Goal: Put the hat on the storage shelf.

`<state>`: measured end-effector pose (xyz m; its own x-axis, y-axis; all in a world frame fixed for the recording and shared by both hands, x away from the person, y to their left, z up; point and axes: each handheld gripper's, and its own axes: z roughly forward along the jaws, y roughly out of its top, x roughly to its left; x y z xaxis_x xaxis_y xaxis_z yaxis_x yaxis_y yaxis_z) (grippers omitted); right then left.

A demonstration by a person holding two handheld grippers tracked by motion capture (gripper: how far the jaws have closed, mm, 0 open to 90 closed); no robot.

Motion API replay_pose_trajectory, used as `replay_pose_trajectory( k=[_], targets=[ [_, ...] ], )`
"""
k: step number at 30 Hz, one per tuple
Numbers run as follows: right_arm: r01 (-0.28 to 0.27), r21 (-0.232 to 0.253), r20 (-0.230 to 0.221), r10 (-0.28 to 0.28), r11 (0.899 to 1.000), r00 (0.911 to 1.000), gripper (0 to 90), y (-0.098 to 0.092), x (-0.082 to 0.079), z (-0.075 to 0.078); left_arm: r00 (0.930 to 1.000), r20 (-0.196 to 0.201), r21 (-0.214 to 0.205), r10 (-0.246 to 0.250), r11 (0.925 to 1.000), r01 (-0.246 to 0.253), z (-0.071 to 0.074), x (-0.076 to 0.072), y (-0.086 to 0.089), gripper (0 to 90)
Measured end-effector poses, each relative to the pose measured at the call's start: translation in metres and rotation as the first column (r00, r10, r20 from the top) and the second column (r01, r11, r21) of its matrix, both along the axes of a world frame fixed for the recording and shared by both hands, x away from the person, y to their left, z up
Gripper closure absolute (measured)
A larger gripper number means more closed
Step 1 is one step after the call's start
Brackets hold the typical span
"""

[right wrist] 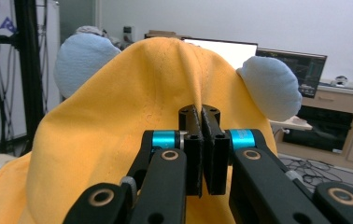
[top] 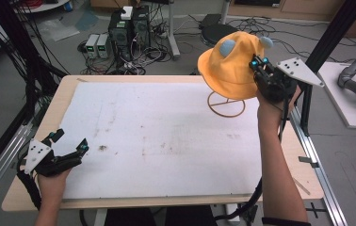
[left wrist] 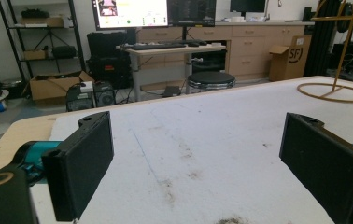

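The right gripper (top: 259, 62) is pinching a fold of the yellow bucket hat (top: 230, 66), its jaws pressed together on the fabric with barely a sliver between them. The hat, with two pale blue ears (right wrist: 270, 87) on its crown, hangs in the air at the far right of the table, just above the gold wire hat stand (top: 225, 106), whose ring base sits on the white mat (top: 157, 136). I can't tell whether the stand's top is inside the hat or clear of it.

The left gripper (top: 68, 143) rests at the near left edge of the mat, jaws spread wide with nothing between them.

The grip looks thin to me: only a ridge of soft cloth is caught, so a quick swing could let it slide out and drop the hat. If the brim or crown catches on the stand's top, the light wire frame could tip over, since nothing is steadying its base.
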<state>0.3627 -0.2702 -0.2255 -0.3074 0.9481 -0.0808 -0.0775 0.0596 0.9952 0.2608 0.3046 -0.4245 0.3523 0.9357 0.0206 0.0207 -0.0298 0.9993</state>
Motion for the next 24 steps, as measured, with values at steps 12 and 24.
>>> replay_pose_trajectory(
  k=[12,24],
  targets=[
    [0.078,0.001,0.007,-0.078,0.997,0.9969,89.0,-0.008,0.034,0.02,0.9998,-0.018,0.0,0.005,1.0,-0.005,-0.005,0.002,0.003,10.3],
    [0.146,-0.004,-0.022,-0.146,0.989,0.989,88.9,-0.014,0.067,0.015,0.9996,-0.027,0.014,-0.008,0.9999,0.009,-0.008,0.0,0.001,10.3]
  ],
)
